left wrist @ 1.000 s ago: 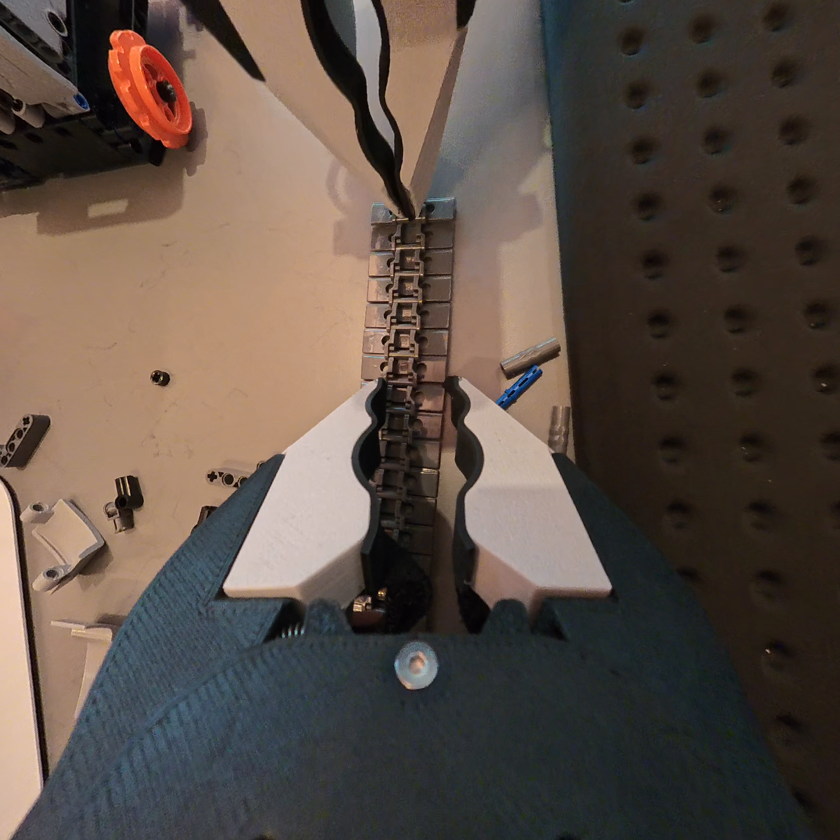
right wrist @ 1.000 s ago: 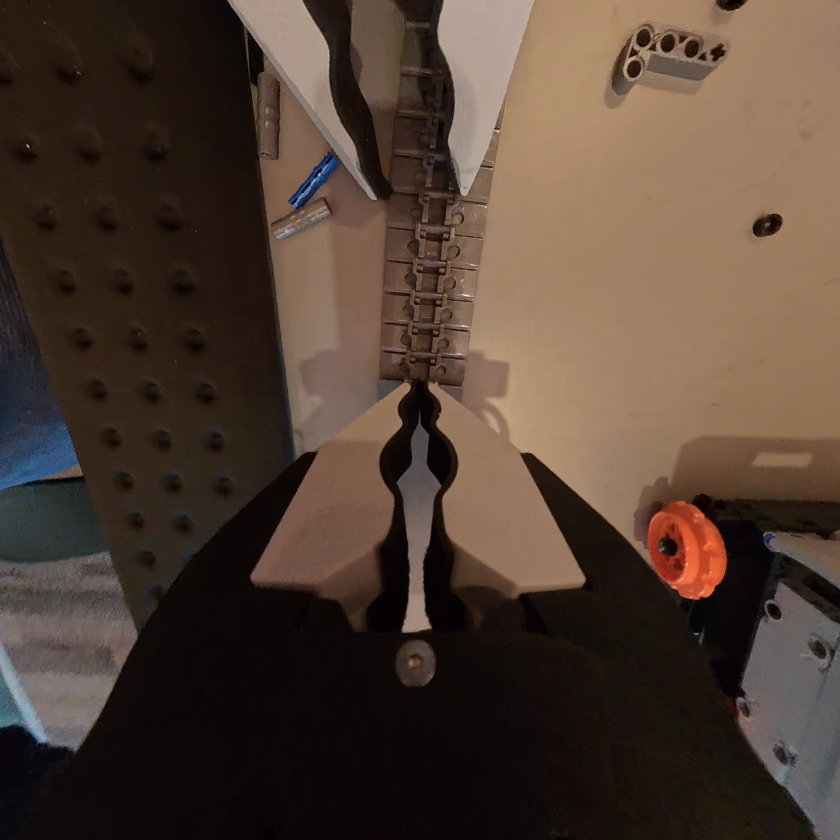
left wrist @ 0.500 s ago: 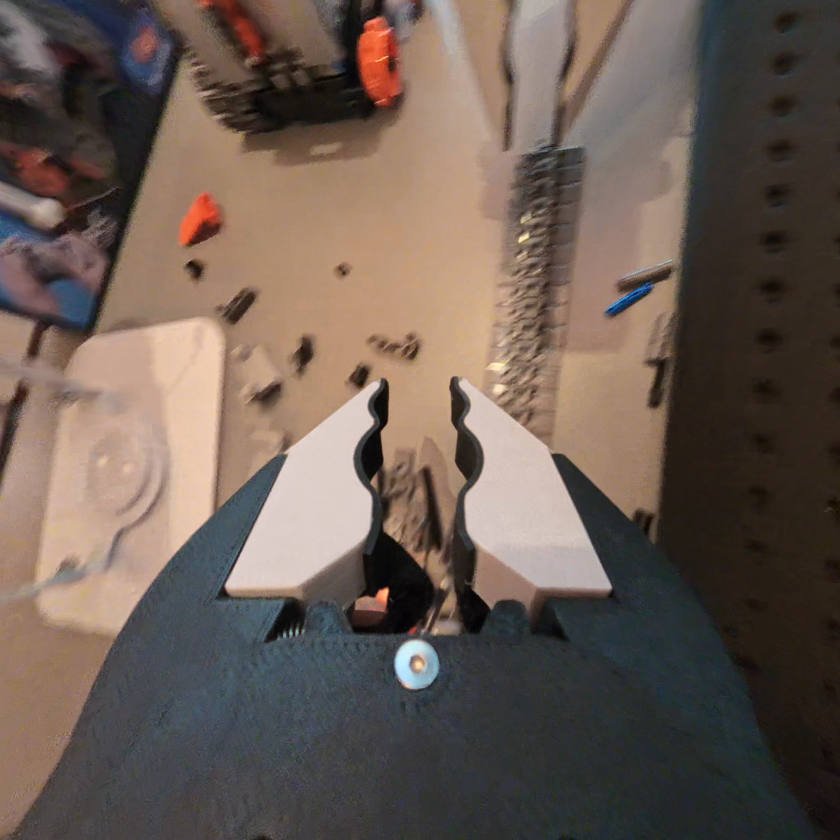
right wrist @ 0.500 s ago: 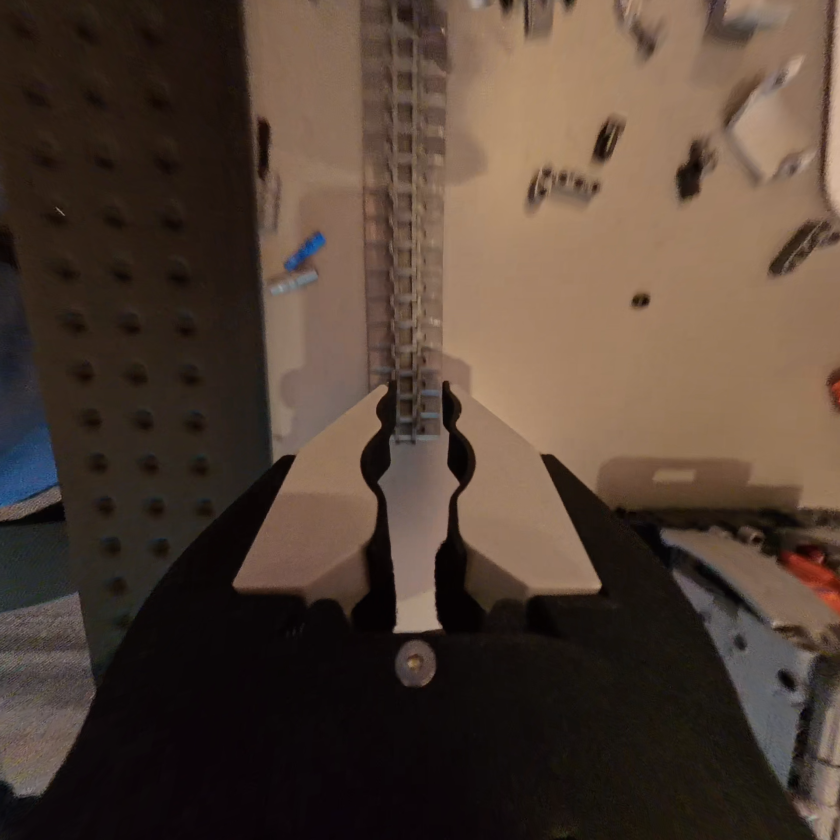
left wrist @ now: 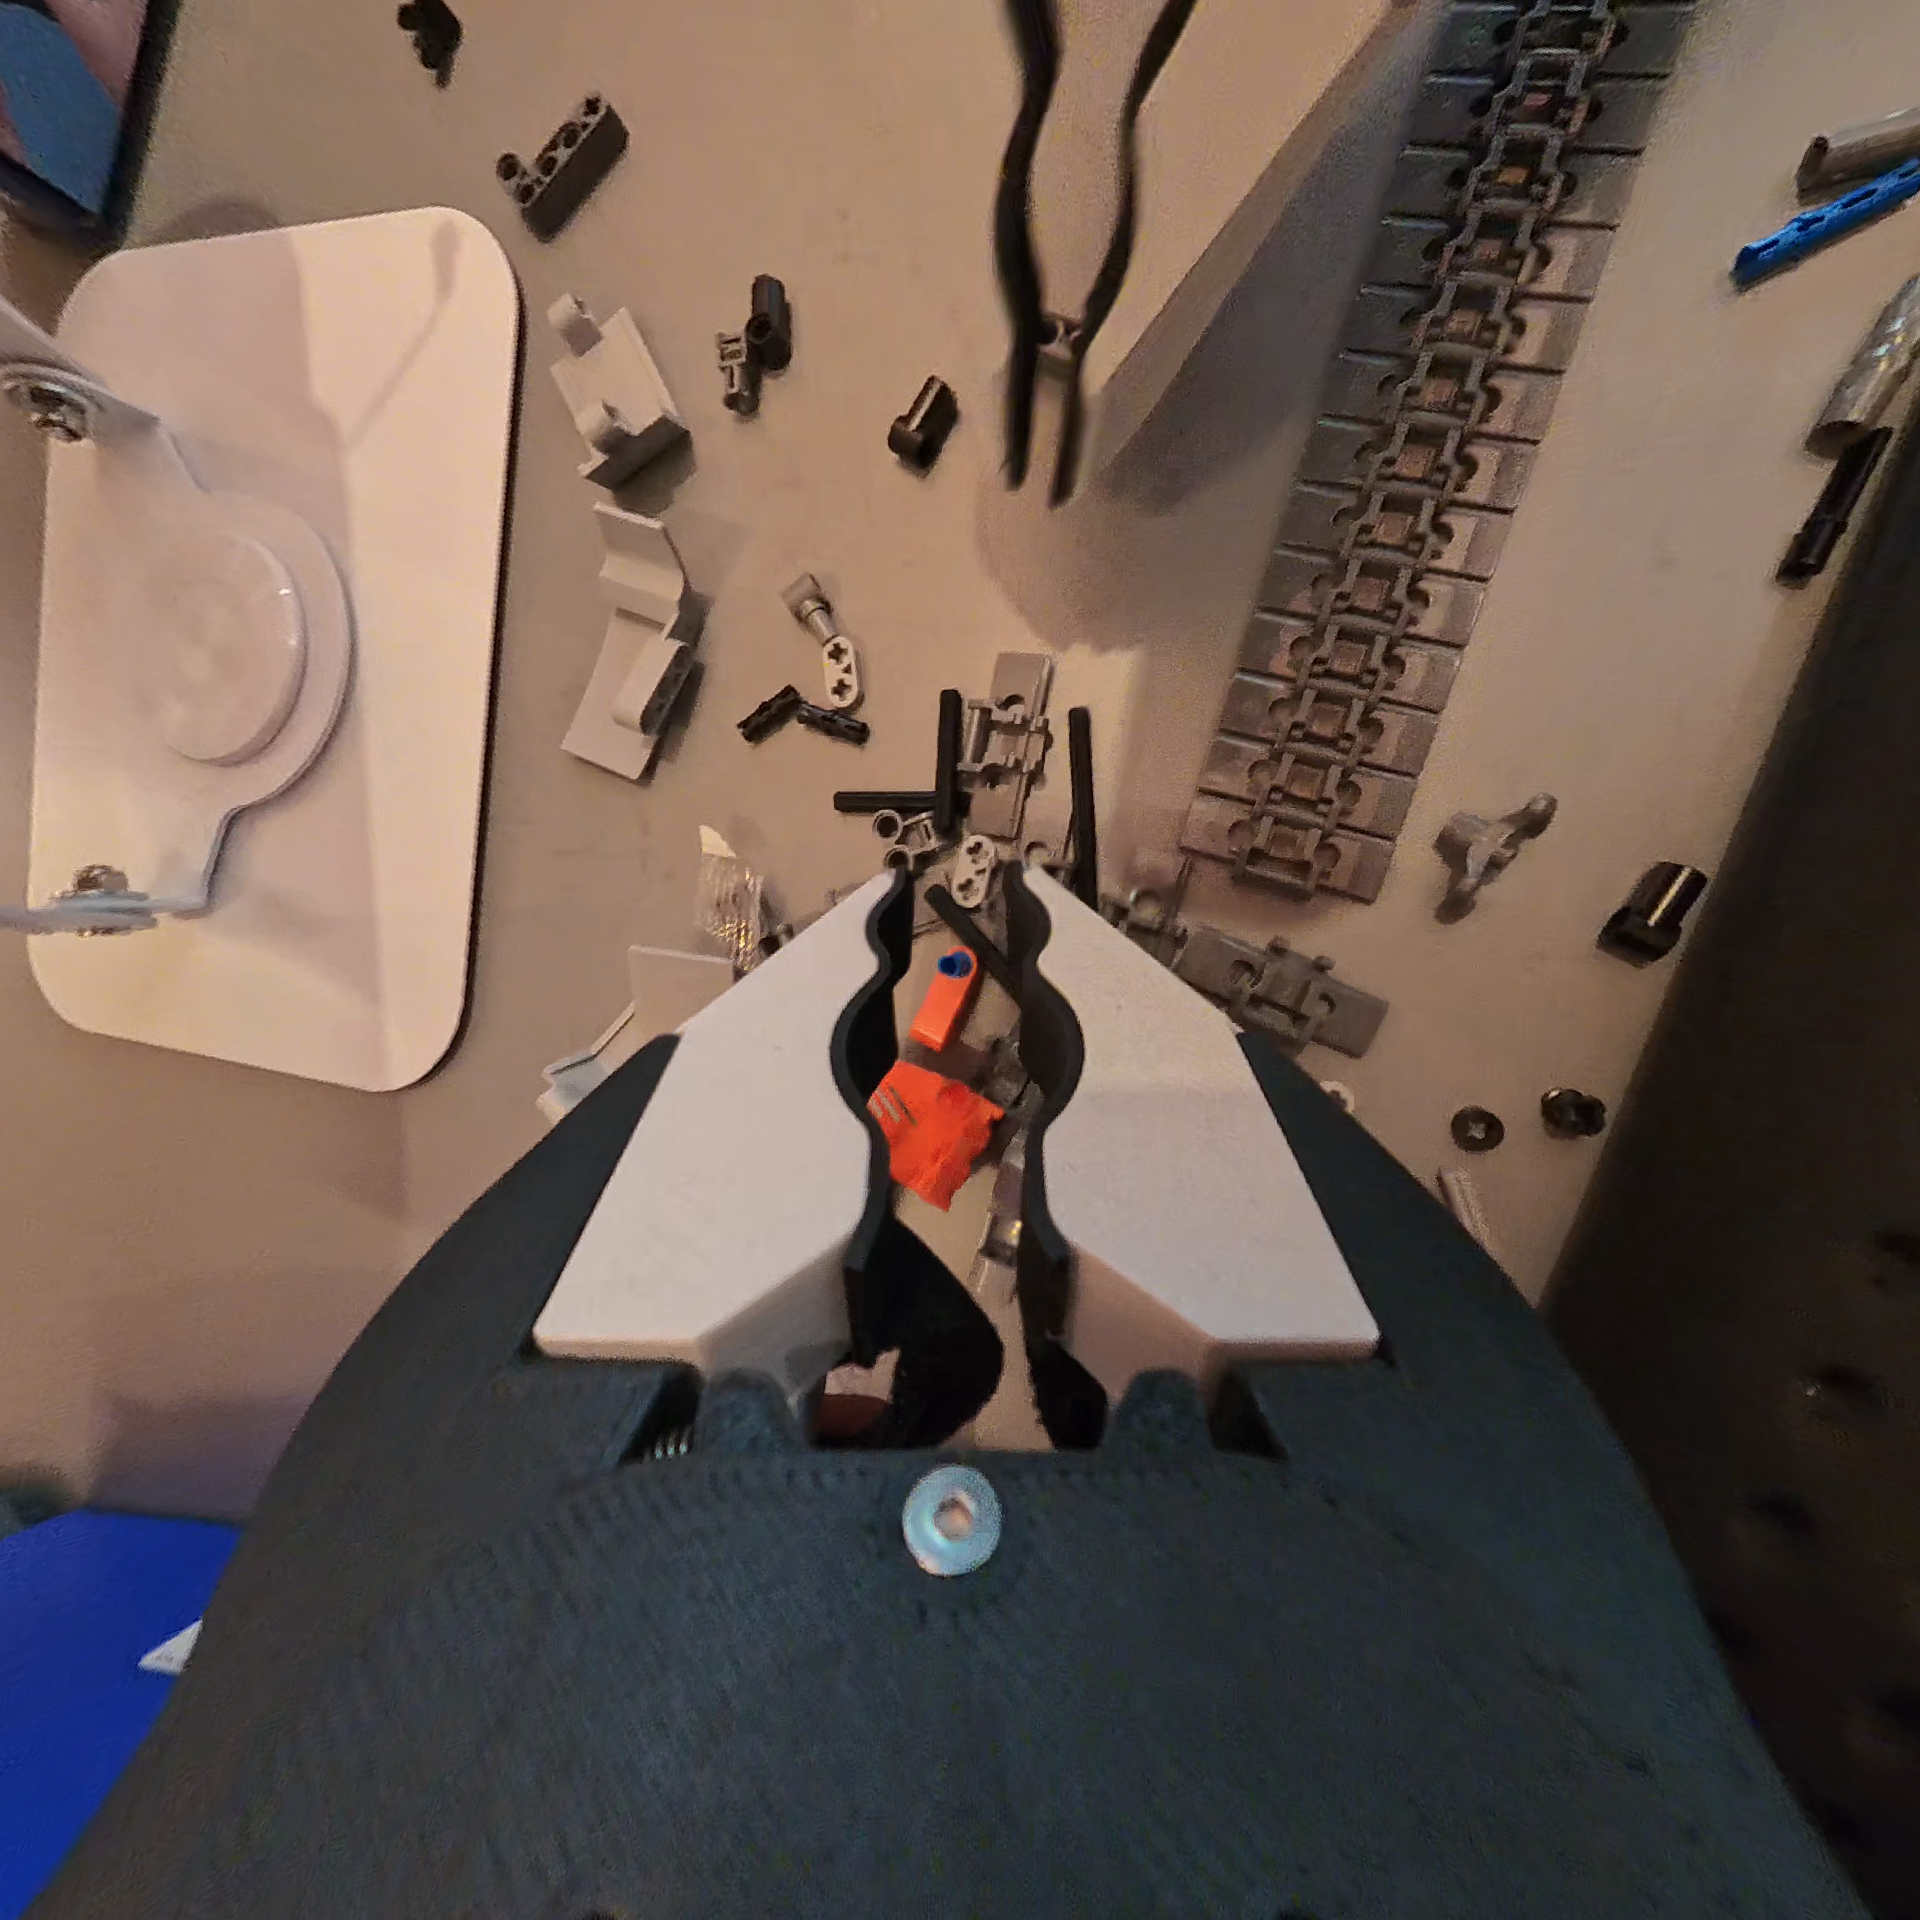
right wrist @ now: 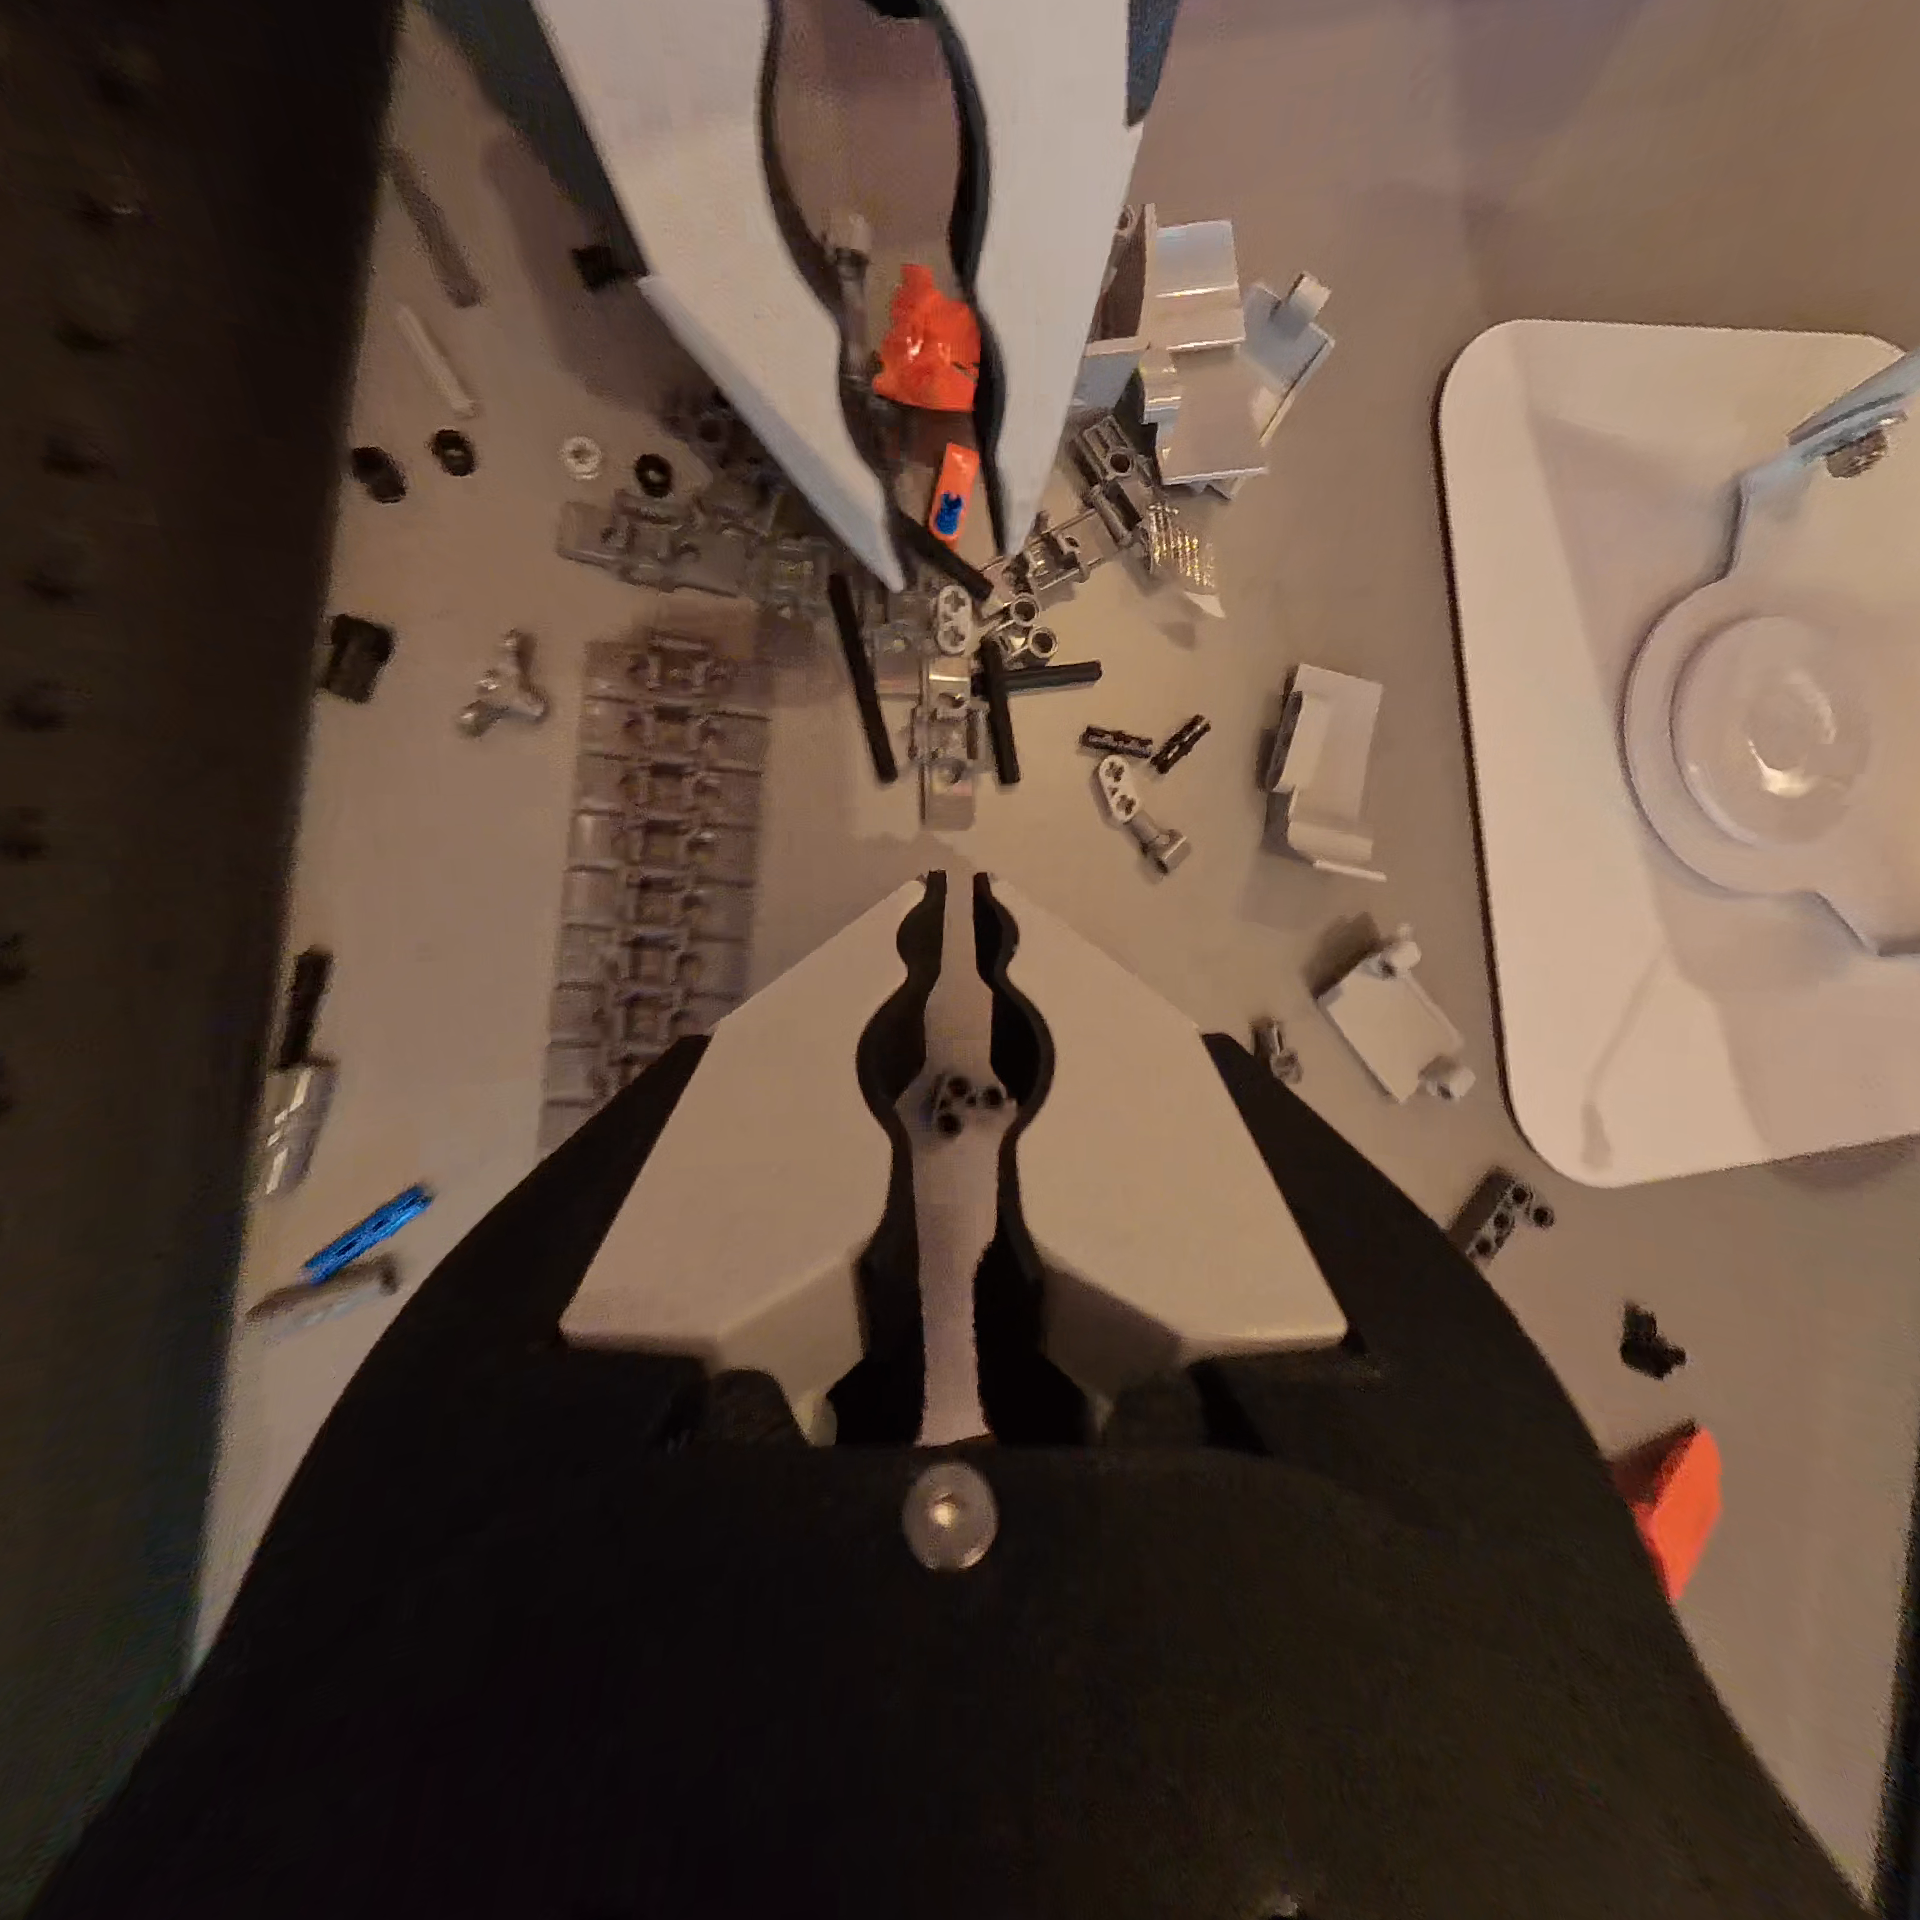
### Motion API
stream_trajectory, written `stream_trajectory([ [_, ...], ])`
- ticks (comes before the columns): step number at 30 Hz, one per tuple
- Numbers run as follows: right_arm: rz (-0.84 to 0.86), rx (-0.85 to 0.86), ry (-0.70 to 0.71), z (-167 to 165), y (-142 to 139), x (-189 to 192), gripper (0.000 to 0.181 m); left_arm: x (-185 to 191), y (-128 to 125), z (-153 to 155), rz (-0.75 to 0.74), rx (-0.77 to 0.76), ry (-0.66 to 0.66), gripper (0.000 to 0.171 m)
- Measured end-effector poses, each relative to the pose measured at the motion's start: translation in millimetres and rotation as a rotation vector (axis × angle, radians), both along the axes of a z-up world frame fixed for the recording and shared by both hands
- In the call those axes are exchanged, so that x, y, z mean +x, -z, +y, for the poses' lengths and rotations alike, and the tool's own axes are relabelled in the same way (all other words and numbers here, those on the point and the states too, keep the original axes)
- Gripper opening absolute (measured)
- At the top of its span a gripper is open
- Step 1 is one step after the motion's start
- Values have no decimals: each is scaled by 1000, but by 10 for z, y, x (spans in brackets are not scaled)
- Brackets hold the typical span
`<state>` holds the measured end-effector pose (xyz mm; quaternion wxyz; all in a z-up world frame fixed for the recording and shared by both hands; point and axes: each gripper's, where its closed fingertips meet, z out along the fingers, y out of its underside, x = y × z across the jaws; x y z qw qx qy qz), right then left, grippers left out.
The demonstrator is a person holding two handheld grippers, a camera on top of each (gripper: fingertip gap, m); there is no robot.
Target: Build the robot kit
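Our left gripper (left wrist: 958, 883) hovers part-open over an orange piece (left wrist: 935, 1138); our right gripper (right wrist: 959, 881) hangs narrowly open, empty, near the grey track (right wrist: 655, 862), which looks light, jointed and floppy.

No readable text, labels, numbers or signs anywhere

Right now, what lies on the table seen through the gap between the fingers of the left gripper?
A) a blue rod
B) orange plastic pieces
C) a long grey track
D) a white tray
B: in the left wrist view, orange plastic pieces lie on the table, showing through the gap of the open left gripper; the right wrist view shows the same orange pieces.
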<state>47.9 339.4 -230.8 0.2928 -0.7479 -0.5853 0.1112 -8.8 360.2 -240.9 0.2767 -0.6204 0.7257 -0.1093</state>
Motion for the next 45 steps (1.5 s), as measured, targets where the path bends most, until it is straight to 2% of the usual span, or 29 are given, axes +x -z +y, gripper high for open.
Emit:
stream_trajectory([
  [4,-7,-12,1,186,171,-136,0,93,115,12,28,4,14,15],
  [8,14,-36,-33,183,262,-233,0,159,162,-7,19,-30,45,14],
  [19,-40,-38,-25,68,280,-101,0,317,167,13,7,23,55,11],
  [25,-84,3,4,26,279,120,0,478,171,-90,1,26,93,9],
  [28,-12,-53,5,-75,199,98,0,534,170,-162,-2,27,113,10],
  [30,-51,-60,8,-101,266,148,0,562,169,-191,-1,28,112,10],
  [39,-83,15,67,79,293,272,0,632,158,-331,-19,-35,103,20],
  [43,-21,-50,106,-9,205,278,0,610,153,-310,-16,-27,95,24],
  [45,36,-112,131,-115,161,228,9,574,153,-292,-11,-29,88,24],
])
